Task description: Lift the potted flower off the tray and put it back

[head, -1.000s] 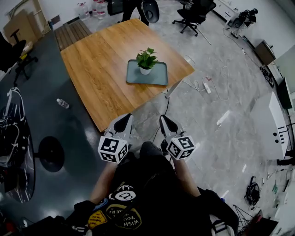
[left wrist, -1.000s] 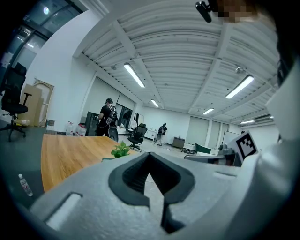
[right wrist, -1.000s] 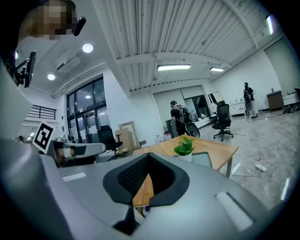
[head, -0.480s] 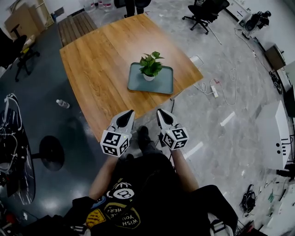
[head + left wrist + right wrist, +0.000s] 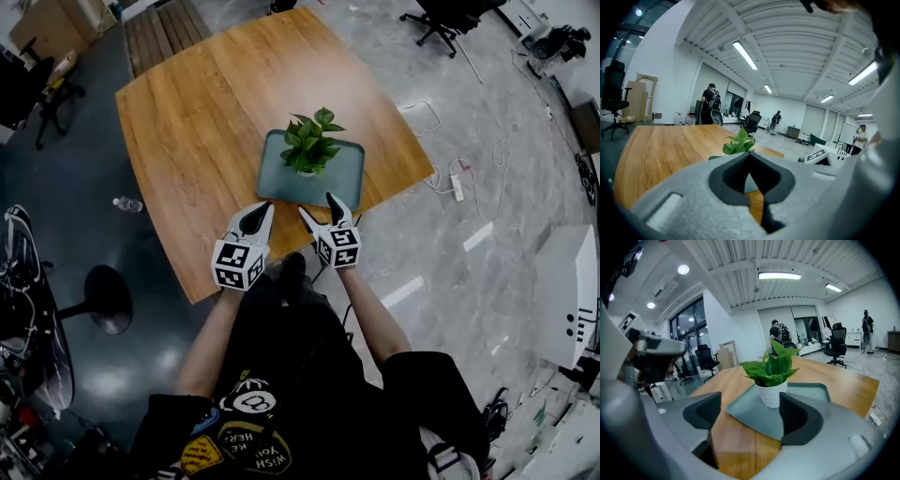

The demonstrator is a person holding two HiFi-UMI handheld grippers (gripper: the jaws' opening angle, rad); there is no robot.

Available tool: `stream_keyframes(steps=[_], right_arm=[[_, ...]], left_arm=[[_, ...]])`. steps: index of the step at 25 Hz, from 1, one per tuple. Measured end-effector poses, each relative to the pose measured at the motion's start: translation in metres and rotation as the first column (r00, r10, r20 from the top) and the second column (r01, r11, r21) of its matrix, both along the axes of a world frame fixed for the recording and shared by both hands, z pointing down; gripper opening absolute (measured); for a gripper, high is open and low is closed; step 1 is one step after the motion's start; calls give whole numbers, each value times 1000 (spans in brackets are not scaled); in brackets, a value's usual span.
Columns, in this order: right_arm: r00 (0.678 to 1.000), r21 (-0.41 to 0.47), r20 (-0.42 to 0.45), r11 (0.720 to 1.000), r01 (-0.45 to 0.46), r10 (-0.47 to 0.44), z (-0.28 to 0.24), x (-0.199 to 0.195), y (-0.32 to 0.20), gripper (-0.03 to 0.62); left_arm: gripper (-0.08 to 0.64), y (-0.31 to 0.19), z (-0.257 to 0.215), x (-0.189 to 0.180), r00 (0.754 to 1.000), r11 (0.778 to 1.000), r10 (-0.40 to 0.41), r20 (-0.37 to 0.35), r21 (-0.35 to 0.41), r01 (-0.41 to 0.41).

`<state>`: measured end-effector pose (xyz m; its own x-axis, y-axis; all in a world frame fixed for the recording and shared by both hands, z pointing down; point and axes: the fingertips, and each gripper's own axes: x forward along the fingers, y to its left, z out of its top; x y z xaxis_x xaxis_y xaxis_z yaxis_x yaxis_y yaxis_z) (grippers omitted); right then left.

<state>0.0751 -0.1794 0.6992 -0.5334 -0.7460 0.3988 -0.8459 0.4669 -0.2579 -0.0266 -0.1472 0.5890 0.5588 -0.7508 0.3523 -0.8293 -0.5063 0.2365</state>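
A small green plant point(image 5: 307, 142) in a white pot point(image 5: 307, 172) stands upright on a grey-green tray point(image 5: 345, 178) near the front edge of a wooden table point(image 5: 187, 122). Both grippers hover at that front edge, short of the tray. My left gripper point(image 5: 264, 209) is shut, its tips together and empty. My right gripper point(image 5: 319, 207) has just been opening, and nothing is between its fingers. In the right gripper view the pot point(image 5: 771, 394) and tray point(image 5: 813, 391) lie ahead, framed by the gripper point(image 5: 752, 420). The left gripper view shows the leaves point(image 5: 739, 143) beyond its gripper point(image 5: 751, 159).
A water bottle point(image 5: 127, 204) lies on the dark floor left of the table, near a round stool base point(image 5: 108, 298). Cables and a power strip point(image 5: 457, 186) trail on the floor to the right. Office chairs point(image 5: 450, 14) stand at the back. People stand far off point(image 5: 711, 105).
Both grippers have moved forward to the table's front edge, close to the tray. The right gripper's jaws have spread apart. The left gripper stays shut.
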Motion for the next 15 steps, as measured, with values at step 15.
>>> stream_keyframes(steps=[15], right_arm=[[994, 74, -83, 995, -63, 69, 86, -25, -159, 549]], left_arm=[[-2, 0, 53, -54, 998, 980, -52, 23, -191, 55]])
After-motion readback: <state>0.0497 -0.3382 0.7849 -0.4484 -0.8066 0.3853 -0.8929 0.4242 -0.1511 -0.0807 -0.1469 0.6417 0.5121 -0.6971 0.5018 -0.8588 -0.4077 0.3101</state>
